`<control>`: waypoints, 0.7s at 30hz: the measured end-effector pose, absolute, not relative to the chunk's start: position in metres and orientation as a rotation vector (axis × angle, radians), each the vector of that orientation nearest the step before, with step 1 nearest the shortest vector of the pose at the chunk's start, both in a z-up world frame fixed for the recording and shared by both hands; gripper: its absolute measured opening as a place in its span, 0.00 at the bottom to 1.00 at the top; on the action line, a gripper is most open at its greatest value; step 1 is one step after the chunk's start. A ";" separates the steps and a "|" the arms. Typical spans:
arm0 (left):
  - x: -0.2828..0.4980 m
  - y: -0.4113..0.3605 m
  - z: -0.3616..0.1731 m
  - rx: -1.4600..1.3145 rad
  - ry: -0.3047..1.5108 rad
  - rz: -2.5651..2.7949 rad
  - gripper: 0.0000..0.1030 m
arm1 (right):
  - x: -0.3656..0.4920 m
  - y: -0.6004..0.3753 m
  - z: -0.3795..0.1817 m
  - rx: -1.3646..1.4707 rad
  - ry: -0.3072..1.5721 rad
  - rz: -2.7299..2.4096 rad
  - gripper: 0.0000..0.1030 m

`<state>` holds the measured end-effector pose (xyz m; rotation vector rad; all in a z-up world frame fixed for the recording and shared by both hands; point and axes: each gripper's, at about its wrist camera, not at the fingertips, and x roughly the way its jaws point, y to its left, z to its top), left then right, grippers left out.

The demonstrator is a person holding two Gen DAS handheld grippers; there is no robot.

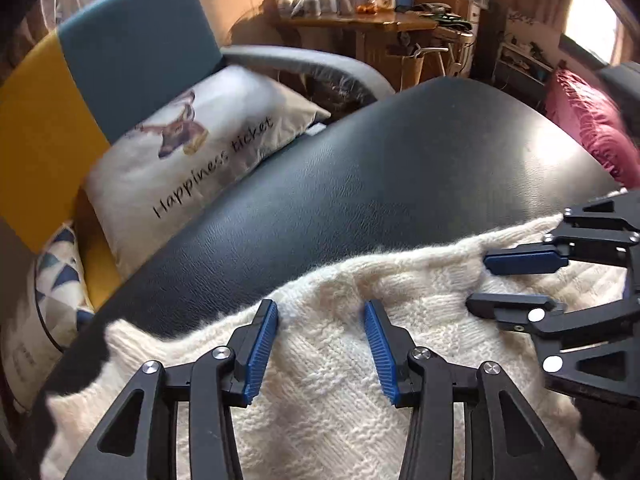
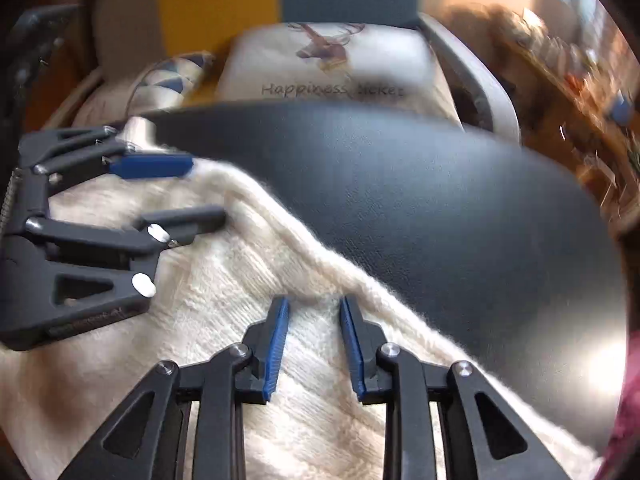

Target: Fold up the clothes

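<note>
Now we hold both grippers, left (image 1: 322, 312) and right (image 2: 314, 308), jaws parted and released, over the cream knitted sweater's (image 1: 340, 380) far edge on the black table (image 1: 400, 168).

Probably home: sofa (image 1: 132, 40), cushions (image 1: 200, 148)

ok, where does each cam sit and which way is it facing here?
Left wrist: sits on the left gripper, looking forward along its open fingers over the cream knit sweater and dark table toward the "Happiness ticket" pillow; the right gripper enters from the right.
Right wrist: sits on the right gripper, facing the same way over the sweater's far edge; the left gripper enters from the left.
Shared: sweater, table, pillow, and each other's gripper. No hands or sleeves show.
</note>
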<state>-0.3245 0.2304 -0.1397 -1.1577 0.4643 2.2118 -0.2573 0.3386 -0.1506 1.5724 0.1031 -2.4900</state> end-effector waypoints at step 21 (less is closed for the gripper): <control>-0.352 -0.003 -0.107 -1.241 0.511 2.471 0.52 | -0.268 0.247 -0.117 1.350 -0.012 -2.408 0.27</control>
